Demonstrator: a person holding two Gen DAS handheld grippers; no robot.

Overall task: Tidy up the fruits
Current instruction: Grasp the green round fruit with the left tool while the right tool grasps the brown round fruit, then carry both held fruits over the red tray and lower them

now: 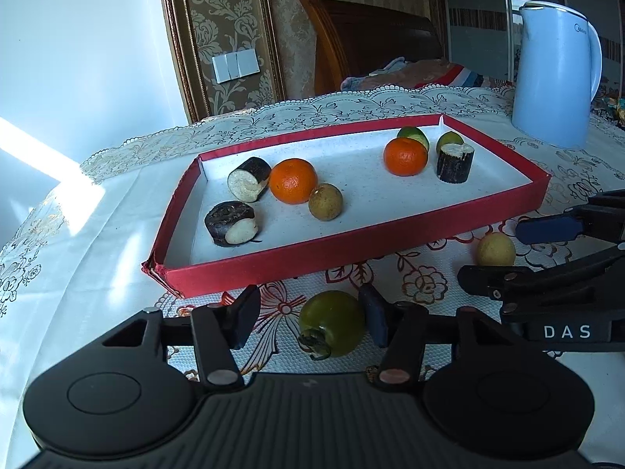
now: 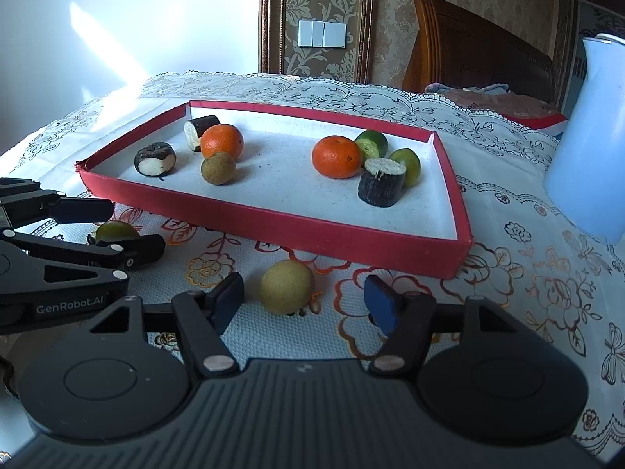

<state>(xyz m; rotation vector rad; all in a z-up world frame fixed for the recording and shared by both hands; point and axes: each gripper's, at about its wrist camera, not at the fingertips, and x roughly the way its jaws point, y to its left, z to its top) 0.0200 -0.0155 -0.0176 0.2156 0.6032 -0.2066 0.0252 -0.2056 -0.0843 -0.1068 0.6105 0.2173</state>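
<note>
In the left wrist view, the left tongs [image 1: 308, 314] stand released around a green persimmon [image 1: 332, 322] at lower centre, on the tabletop [image 1: 429, 273] before the red tray [image 1: 273, 264]. The round fruit may roll away from one pad.

In the right wrist view, the right tongs [image 2: 304, 301] are released around a yellow fruit [image 2: 287, 285] at lower centre; the two tools could collide.

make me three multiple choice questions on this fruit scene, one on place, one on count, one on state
1. Where is the yellow fruit?
A. in the red tray
B. on the tablecloth before the red tray
C. beside the kettle

2. How many oranges lie in the tray?
A. two
B. one
C. four

3. The left hand-held gripper is:
A. shut on an orange
B. open around the green fruit
C. out of view

Key: 1 B, it lies outside the tray's near wall. 2 A, two oranges show. 3 B, its fingers flank the fruit with a gap.
</note>
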